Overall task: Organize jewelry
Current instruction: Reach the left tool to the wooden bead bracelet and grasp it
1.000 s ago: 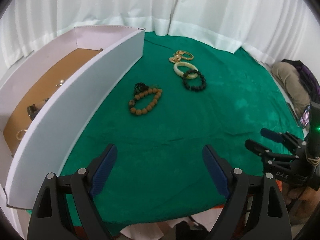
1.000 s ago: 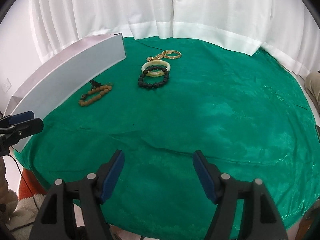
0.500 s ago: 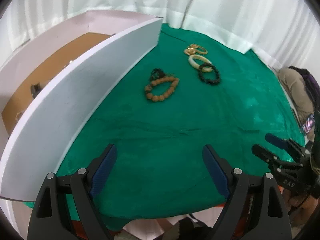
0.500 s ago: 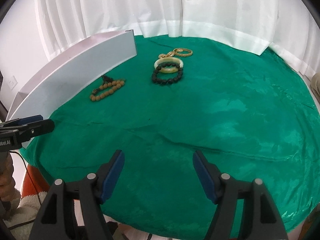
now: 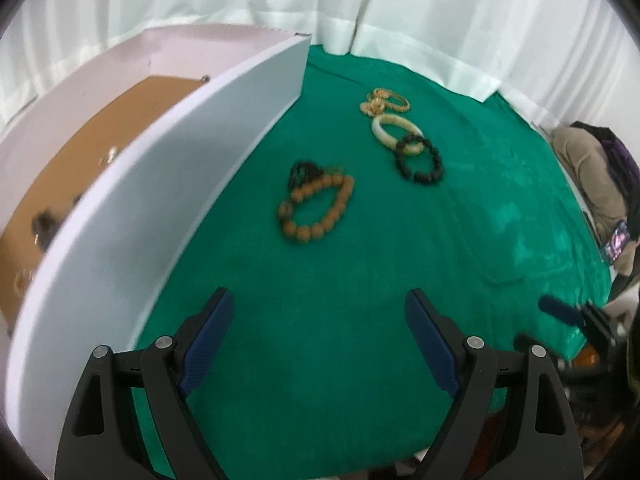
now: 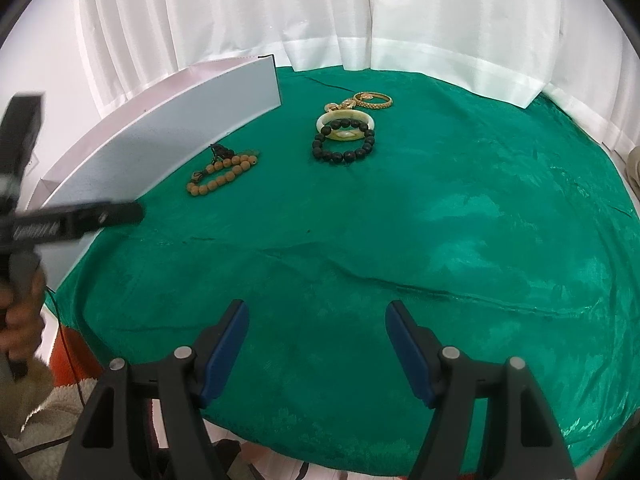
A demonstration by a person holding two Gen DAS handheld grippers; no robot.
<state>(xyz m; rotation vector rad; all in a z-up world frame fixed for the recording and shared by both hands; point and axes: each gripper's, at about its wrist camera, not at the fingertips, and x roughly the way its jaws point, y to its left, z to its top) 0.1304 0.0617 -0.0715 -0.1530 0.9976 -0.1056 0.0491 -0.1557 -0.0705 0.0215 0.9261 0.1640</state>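
Note:
On the green cloth lie a brown wooden-bead bracelet, a black bead bracelet overlapping a cream bangle, and gold bangles behind them. A white box with a brown floor stands at the left, small pieces inside it. My left gripper is open and empty, short of the brown bracelet. My right gripper is open and empty over the near cloth.
White curtains ring the table. The box's tall near wall runs along the left of the cloth. A bag and clothing lie off the right edge. A hand on the left gripper's handle shows at left in the right wrist view.
My left gripper has moved forward and down toward the brown bracelet and box wall; the jewelry looks larger. In the right wrist view the left gripper reaches further in. The jaws keep their width.

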